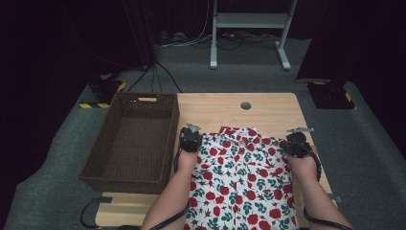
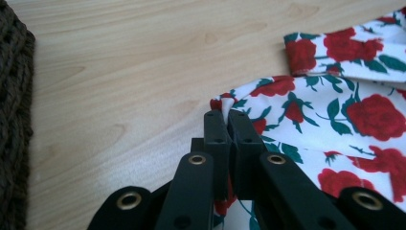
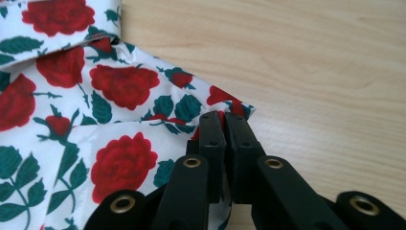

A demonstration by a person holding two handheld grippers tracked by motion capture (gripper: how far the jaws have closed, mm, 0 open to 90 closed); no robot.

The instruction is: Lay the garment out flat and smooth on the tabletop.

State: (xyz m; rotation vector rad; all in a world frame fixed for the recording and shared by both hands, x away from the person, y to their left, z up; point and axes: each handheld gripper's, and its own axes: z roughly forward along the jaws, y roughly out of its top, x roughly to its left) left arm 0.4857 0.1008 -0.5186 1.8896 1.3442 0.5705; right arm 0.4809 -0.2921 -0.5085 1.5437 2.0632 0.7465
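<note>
Your left gripper (image 2: 229, 125) and right gripper (image 3: 224, 125) each pinch a shoulder of the rose-print shirt (image 1: 239, 182). Keep both grips firm and lift evenly.

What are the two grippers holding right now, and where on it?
Both hold the white rose-print fabric garment: the left gripper pinches its far left corner, the right gripper its far right corner, jaws shut on the cloth.

One rose-print shirt (image 1: 242, 184), one wicker basket (image 1: 125, 170), two grippers, one table (image 1: 268, 108)
</note>
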